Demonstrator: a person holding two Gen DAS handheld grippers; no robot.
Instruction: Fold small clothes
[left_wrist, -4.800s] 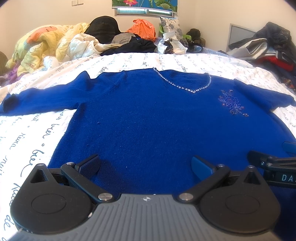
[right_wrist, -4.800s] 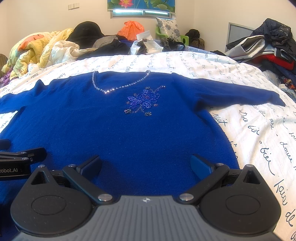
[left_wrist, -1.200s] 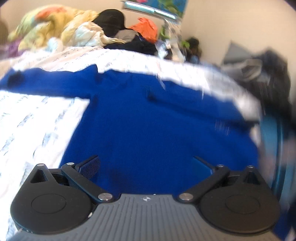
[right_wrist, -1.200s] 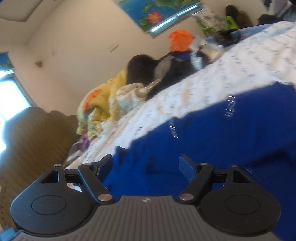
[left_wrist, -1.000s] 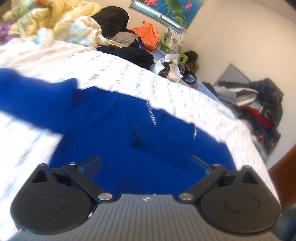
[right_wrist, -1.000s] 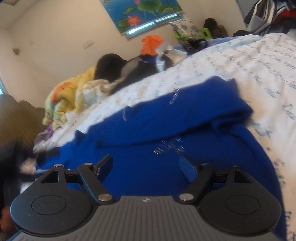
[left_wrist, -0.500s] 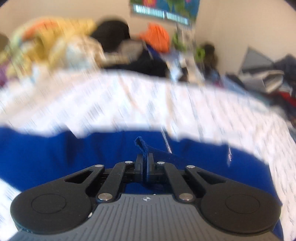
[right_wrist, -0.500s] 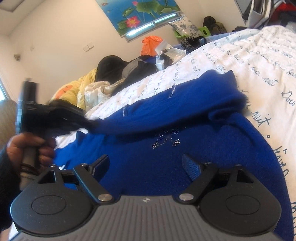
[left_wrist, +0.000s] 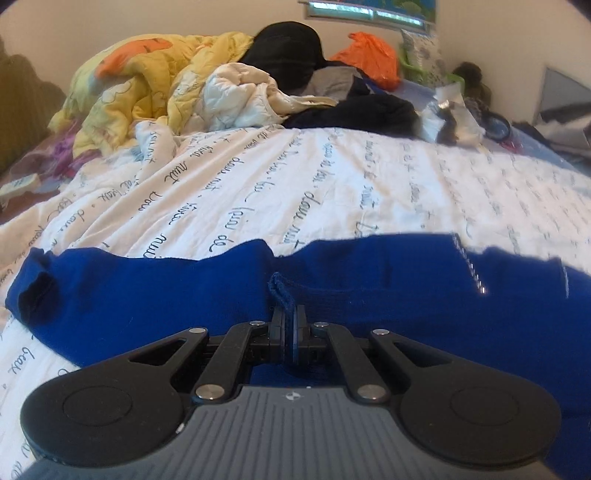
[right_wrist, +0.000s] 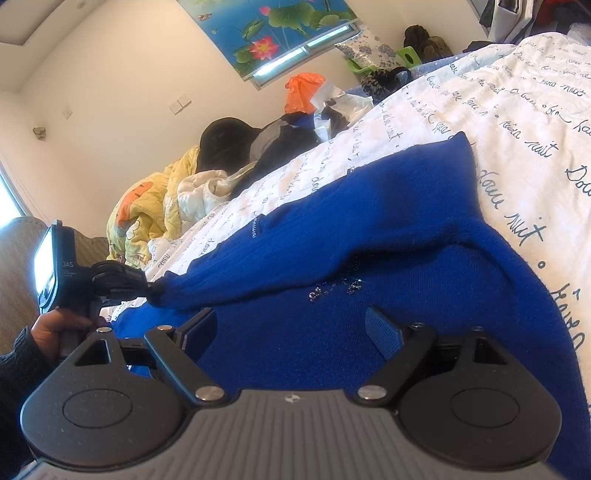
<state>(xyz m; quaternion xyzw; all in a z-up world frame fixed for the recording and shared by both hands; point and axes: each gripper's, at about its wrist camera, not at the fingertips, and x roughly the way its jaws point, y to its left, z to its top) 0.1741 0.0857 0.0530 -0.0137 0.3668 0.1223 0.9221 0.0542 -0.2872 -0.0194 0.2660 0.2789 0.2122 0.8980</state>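
Bed scene, both wrist views. The royal-blue knitted sweater with a beaded neckline (left_wrist: 388, 291) lies spread on the white bedsheet printed with dark handwriting (left_wrist: 295, 192), directly ahead of and beneath both tools. The left gripper (left_wrist: 289, 325) has its jaws pressed together on the ribbed cuff of the right sleeve (left_wrist: 280, 291), which stands up between the pads; in the right wrist view the same left gripper (right_wrist: 147, 286) appears at the left, held by a hand in a dark sleeve (right_wrist: 51, 332), with the sleeve (right_wrist: 332, 229) drawn taut across the sweater's chest toward it. The right gripper (right_wrist: 288, 332) hovers above the sweater body, its jaws spread wide and still parting slightly, with only flat fabric below them and nothing pinched. Beyond the tools, at the far edge of the bed, lie a yellow quilt with orange patches (left_wrist: 147, 85), dark clothing (left_wrist: 354, 110) and an orange plastic bag (left_wrist: 373, 59); no container is in view. Compared with a second ago, the left jaws, then wide apart above the sweater, are now clamped on the cuff
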